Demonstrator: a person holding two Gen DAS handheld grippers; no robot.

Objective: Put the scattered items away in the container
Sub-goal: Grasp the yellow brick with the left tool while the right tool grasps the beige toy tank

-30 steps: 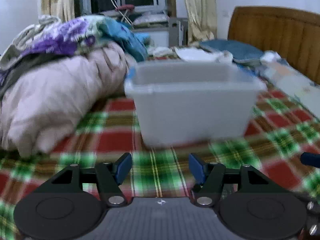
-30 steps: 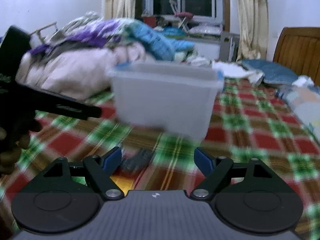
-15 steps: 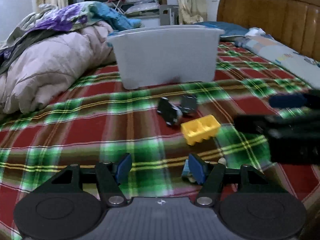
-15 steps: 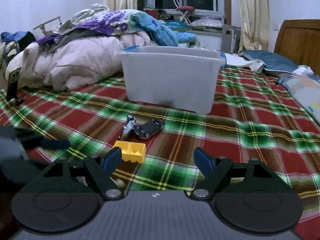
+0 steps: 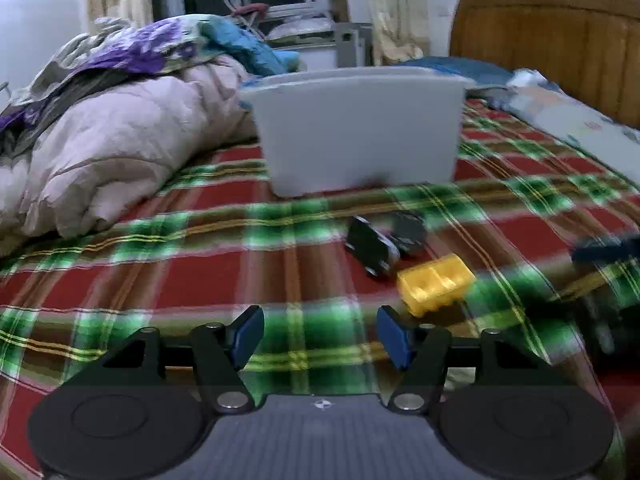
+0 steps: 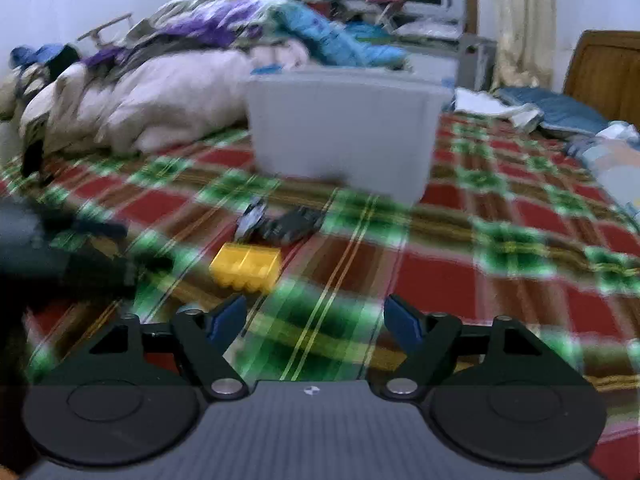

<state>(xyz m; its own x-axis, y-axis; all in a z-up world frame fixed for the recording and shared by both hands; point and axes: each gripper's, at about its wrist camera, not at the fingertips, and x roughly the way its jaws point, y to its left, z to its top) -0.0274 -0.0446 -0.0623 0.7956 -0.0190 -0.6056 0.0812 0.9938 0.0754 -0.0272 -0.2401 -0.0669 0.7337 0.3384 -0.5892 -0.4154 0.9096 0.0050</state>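
Yellow brick rigid, light: pinch across short sides; left gripper, right gripper wide, empty; bin beyond

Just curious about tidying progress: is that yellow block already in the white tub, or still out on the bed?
Out. The yellow block lies on the plaid blanket, in front of the white tub, beside two toy cars.

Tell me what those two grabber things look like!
Both match. The left gripper and the right gripper each have two blue fingertip pads on black angled arms, joined by silver pivot bolts. Below sit two round black discs beside a grey ribbed plate with a small round black-and-white mark. No cables or sleeves are visible.
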